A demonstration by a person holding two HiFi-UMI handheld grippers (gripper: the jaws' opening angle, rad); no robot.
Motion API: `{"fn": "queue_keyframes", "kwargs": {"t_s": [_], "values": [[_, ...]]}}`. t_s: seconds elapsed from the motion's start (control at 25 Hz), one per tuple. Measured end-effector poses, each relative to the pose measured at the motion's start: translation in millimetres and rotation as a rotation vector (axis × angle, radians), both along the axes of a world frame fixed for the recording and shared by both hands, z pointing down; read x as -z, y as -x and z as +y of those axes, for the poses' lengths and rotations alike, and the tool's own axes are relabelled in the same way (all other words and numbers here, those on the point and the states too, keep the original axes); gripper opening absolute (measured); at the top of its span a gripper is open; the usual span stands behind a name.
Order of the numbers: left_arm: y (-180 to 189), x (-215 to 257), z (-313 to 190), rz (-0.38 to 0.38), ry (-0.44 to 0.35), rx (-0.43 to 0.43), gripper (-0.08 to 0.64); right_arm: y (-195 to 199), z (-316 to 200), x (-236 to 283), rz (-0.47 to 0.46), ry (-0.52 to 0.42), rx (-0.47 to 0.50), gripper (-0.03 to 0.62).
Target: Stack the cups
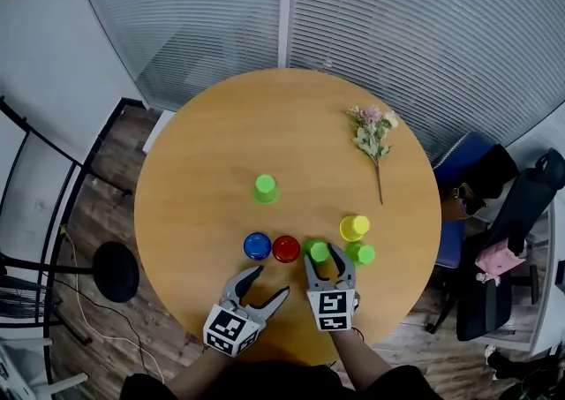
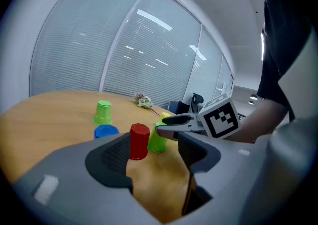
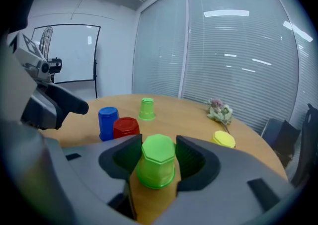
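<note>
Several upside-down cups stand on the round wooden table (image 1: 203, 151): a light green cup (image 1: 265, 187) in the middle, then a blue cup (image 1: 257, 245), a red cup (image 1: 286, 248), a green cup (image 1: 318, 251), a yellow cup (image 1: 354, 228) and another green cup (image 1: 360, 253). My right gripper (image 1: 320, 254) is open around the first green cup (image 3: 158, 162), which stands on the table with the pads close beside it. To the left, my left gripper (image 1: 267, 283) is open and empty. The red cup (image 2: 139, 141) stands a little ahead of its jaws.
A dried flower sprig (image 1: 372, 135) lies at the table's far right. Office chairs with bags (image 1: 494, 213) stand to the right of the table, and a black stand base (image 1: 116, 271) is on the floor to the left. Blinds cover the glass wall behind.
</note>
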State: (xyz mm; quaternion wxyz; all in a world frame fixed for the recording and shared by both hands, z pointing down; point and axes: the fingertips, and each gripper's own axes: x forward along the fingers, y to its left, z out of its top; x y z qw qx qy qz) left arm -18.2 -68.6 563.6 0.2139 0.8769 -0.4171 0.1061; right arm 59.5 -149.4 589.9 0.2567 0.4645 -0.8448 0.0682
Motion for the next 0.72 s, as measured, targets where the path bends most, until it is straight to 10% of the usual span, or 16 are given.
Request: {"fn": "queue_keyframes", "kwargs": {"t_s": [0.72], "values": [[-33.0, 12.6, -8.6, 0.023, -0.024, -0.085, 0.284, -40.1, 3.5, 42.0, -0.102, -0.076, -0.122, 0.229]]}}
